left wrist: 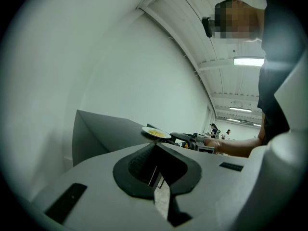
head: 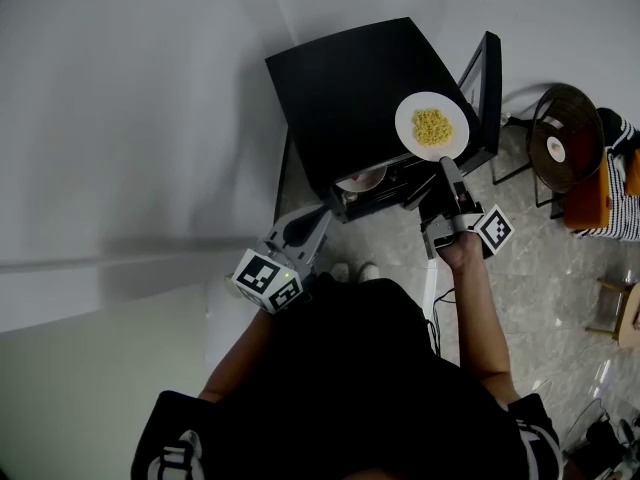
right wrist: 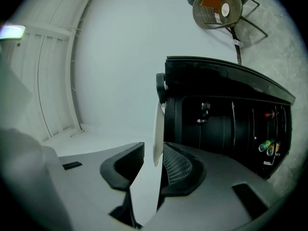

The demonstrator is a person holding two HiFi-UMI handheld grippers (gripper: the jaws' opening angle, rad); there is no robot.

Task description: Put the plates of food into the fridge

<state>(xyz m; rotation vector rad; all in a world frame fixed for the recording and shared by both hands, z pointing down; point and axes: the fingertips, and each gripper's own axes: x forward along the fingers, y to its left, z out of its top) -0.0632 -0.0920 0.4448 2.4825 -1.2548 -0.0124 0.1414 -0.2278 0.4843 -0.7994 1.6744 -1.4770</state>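
A white plate of yellow noodles [head: 432, 126] rests on the front right corner of the black fridge's top [head: 350, 88]. My right gripper [head: 447, 168] reaches it from the near side. In the right gripper view the plate's rim [right wrist: 157, 129] stands edge-on between the jaws of the right gripper [right wrist: 153, 160], close to the right pad with a clear gap on the left, so the jaws are open. My left gripper [head: 300, 230] hangs at the fridge's near left corner, shut and empty. The left gripper [left wrist: 155, 150] looks across at the plate [left wrist: 156, 133].
The fridge door [head: 487, 88] stands open to the right, with bottles [right wrist: 267, 147] in its shelf. Another dish [head: 362, 179] sits inside the fridge at the front. A wicker chair [head: 562, 138] and a seated person [head: 620, 178] are on the right. White walls stand left and behind.
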